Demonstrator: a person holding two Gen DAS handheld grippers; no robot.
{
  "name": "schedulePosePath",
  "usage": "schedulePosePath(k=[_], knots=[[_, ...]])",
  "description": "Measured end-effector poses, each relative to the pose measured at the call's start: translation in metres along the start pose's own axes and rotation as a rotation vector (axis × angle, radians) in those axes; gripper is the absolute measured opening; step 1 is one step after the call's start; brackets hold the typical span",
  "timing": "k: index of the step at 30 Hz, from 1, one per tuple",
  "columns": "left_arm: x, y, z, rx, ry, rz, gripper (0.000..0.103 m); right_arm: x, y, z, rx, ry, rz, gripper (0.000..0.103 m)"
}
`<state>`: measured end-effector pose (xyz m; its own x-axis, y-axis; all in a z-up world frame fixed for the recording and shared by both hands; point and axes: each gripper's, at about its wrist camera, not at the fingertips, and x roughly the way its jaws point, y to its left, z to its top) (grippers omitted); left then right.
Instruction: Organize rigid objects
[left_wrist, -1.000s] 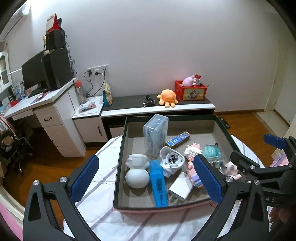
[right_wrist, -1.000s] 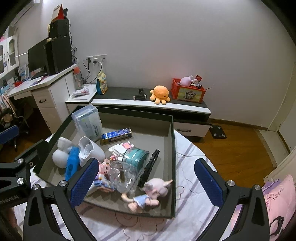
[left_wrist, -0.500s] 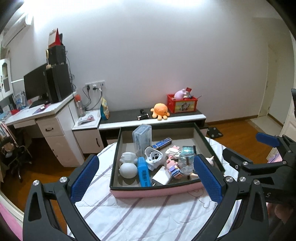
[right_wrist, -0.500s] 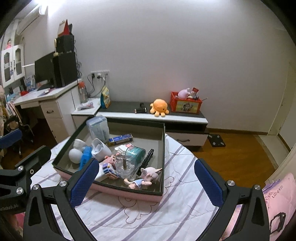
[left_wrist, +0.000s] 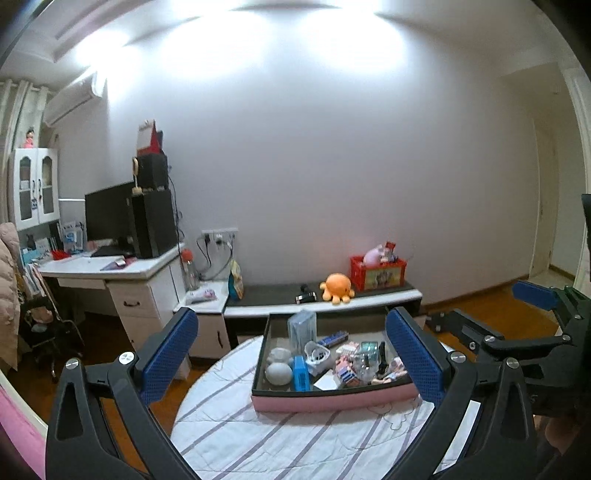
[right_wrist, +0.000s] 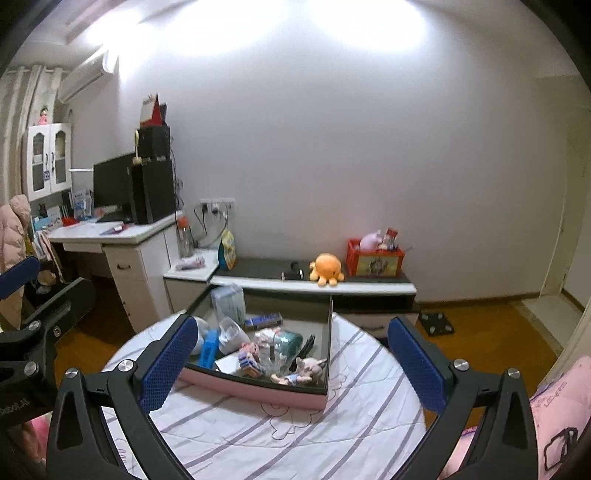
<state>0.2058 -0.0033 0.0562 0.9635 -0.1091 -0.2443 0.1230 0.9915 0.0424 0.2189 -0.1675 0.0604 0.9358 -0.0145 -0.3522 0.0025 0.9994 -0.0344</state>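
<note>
Left wrist: my left gripper (left_wrist: 291, 354) spread, empty; pink tray (left_wrist: 332, 400) of rigid clutter on round table (left_wrist: 258, 435). Right wrist: right gripper (right_wrist: 291, 360) spread, empty; clear jar (right_wrist: 273, 360) probably slippery, fragile, so I'd pinch mid-body.

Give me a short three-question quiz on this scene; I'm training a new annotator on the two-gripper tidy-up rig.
1. True or false: the left gripper is clamped on the blue box.
2. Where does the clear plastic case stand in the tray?
A. Far left part, upright
B. Near right corner, lying flat
C. Outside, on the striped cloth
3. Fill in: the right gripper holds ____.

Key:
1. False. Its jaws stand wide apart, short of the tray.
2. A.
3. Nothing. It is open above the cloth.
</note>
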Motion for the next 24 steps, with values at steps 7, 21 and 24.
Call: schedulePosePath(k=[7, 21, 24], knots=[[-0.055, 0.005, 0.009, 0.005, -0.108, 0.044, 0.103, -0.053, 0.012, 0.004, -0.016, -0.119, -0.020, 0.103], [-0.124, 0.012, 0.009, 0.005, -0.218, 0.111, 0.103, -0.126, 0.028, -0.001, -0.037, -0.267, -0.054, 0.103], [-0.134, 0.012, 0.007, -0.007, -0.238, 0.104, 0.103, -0.138, 0.029, -0.002, -0.033, -0.287, -0.055, 0.103]])
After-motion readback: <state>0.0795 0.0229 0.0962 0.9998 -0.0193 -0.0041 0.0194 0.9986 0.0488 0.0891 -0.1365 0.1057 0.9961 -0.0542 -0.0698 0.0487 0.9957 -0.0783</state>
